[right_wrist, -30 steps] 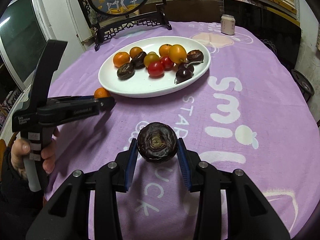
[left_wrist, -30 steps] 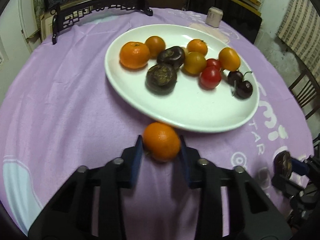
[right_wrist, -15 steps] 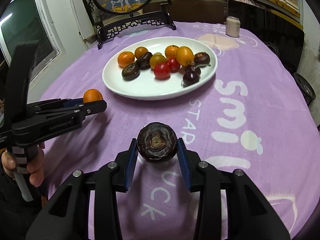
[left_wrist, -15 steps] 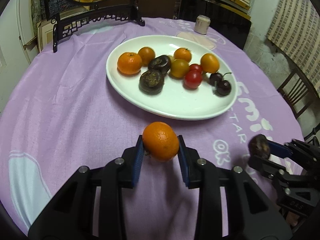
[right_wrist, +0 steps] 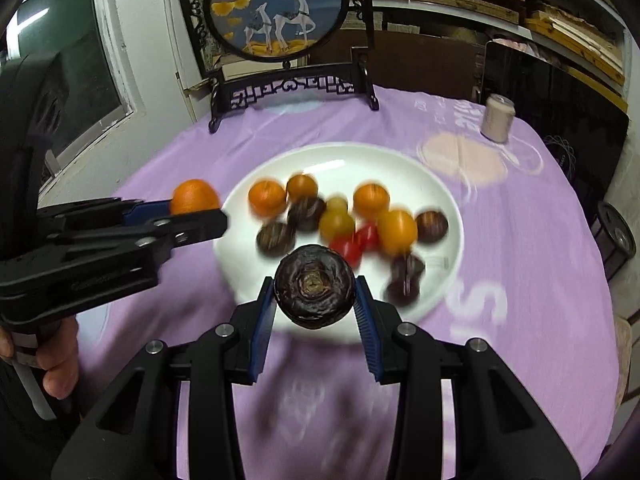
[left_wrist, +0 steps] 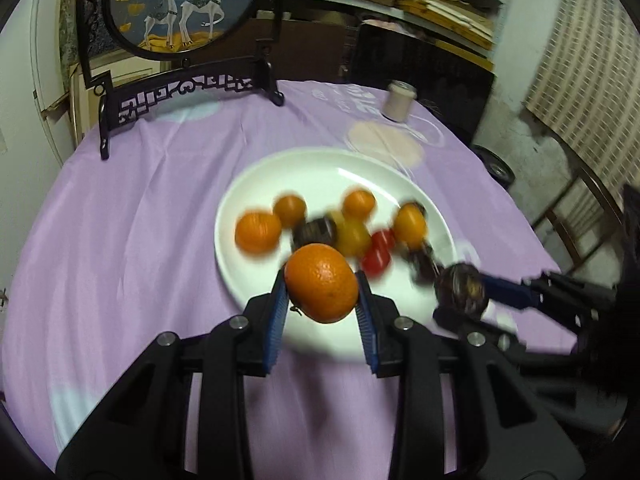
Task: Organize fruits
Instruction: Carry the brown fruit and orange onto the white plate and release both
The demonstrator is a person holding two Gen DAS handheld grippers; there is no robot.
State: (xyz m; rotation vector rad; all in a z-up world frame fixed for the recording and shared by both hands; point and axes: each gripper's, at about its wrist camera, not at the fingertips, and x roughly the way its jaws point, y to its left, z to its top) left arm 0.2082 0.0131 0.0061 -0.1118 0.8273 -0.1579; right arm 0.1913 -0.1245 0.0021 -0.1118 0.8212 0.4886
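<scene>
My left gripper (left_wrist: 322, 294) is shut on an orange tangerine (left_wrist: 322, 282) and holds it above the near rim of the white plate (left_wrist: 320, 168). It also shows in the right wrist view (right_wrist: 195, 197). My right gripper (right_wrist: 315, 294) is shut on a dark purple round fruit (right_wrist: 315, 285) above the plate's (right_wrist: 360, 156) near edge; that fruit also shows in the left wrist view (left_wrist: 462, 292). The plate holds several tangerines, dark fruits, yellow and red tomatoes and cherries, blurred by motion.
The round table has a purple cloth (left_wrist: 140, 240). A framed deer screen on a black stand (right_wrist: 280, 12) stands at the back. A small can (right_wrist: 496, 118) sits back right. A chair (left_wrist: 580, 208) stands at the right beside the table.
Both grippers have lifted and moved forward with their fruits, from over the cloth to over the plate's near edge. The two grippers are closer together.
</scene>
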